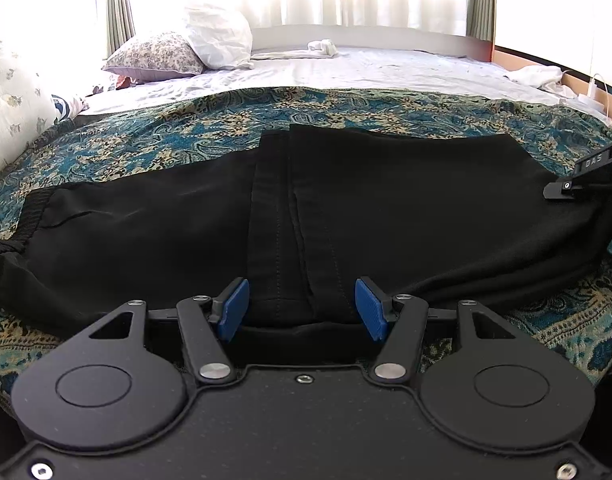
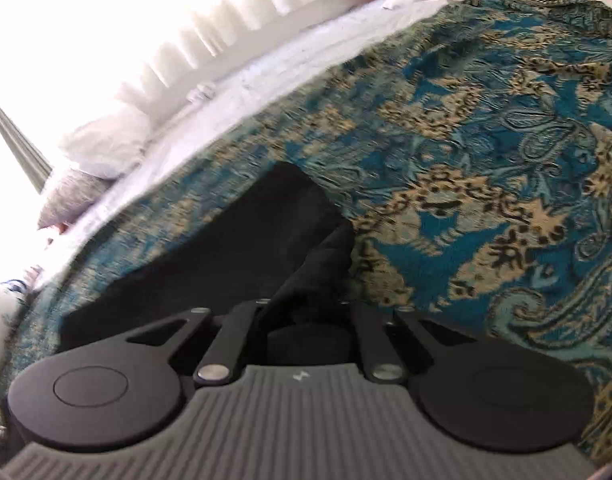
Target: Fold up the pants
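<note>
Our left gripper [image 1: 301, 306] stood with its blue pads [image 1: 234, 309] apart, the folded edge of the black pants [image 1: 346, 216] lying loose between them, unpressed. Our right gripper [image 2: 306, 304] was clenched on a bunched end of the pants. Beyond both tools the garment lay across the teal patterned bedspread [image 2: 486, 160], pillows [image 1: 161, 56] further off.

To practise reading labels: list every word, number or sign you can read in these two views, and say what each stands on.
"DAS", small, tilted, uncertain: on the right gripper, seen in the left wrist view.
Small pale mark on its grey ribbed body: a symbol, no letters legible.
No other text.
</note>
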The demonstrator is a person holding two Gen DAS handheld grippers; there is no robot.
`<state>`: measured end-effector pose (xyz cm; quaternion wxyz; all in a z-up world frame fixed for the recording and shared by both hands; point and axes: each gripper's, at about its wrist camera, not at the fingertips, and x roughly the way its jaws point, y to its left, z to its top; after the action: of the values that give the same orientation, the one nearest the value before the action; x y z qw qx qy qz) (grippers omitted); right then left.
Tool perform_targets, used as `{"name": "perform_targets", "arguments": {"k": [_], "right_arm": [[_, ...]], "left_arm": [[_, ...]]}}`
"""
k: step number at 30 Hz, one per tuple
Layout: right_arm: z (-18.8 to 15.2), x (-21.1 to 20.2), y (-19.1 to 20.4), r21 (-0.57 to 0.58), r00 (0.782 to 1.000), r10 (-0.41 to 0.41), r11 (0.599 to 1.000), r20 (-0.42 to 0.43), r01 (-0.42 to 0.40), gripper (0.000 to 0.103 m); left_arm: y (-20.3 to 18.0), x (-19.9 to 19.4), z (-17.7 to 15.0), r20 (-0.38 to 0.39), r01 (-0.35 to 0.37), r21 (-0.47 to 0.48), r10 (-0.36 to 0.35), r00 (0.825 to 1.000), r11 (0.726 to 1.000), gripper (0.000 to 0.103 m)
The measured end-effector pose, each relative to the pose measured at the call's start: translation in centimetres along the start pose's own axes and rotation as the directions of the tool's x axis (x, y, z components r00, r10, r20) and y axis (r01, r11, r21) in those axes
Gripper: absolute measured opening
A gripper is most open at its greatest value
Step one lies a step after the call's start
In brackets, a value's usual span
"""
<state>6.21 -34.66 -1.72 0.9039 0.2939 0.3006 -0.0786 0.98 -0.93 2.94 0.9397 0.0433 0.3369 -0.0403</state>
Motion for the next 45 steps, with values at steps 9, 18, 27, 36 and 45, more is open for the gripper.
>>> {"name": "perform_targets", "arguments": {"k": [9, 18, 27, 36, 45], "right_arm": [[1.2, -2.9, 1.4, -0.171, 0.966, -0.19, 0.96, 0.177, 0.22, 0.008], [3.9, -5.0, -3.0, -0.113, 0.92, -0.315, 0.931, 0.234, 0.347, 0.008], [2.6, -6.2, -8.9, 0.037, 0.973, -0.222, 0.975, 0.064, 0.22, 0.033], [1.1, -5.6, -8.6, 0.152, 0.991, -0.12, 0.982, 0.053, 0.111, 0.034], [3.7, -6.0, 0.9, -0.006, 0.992, -0.097, 0.995, 0.083, 0.098, 0.008]], "left_arm": [[-2.6, -0.5, 1.0, -0.004, 0.083, 0.038, -0.083, 0.997, 0.996, 0.052], [-6.7, -0.5, 1.3, -0.033, 0.19, 0.059, -0.188, 0.982, 0.98, 0.051], [-6.2, -2.0, 1.5, -0.014, 0.227, 0.005, -0.226, 0.974, 0.974, 0.051], [-0.1, -3.2, 2.0, 0.025, 0.111, -0.097, -0.109, 0.994, 0.989, 0.055], [5.9, -4.2, 1.1, 0.045, 0.063, -0.204, -0.055, 0.997, 0.977, 0.055]]}}
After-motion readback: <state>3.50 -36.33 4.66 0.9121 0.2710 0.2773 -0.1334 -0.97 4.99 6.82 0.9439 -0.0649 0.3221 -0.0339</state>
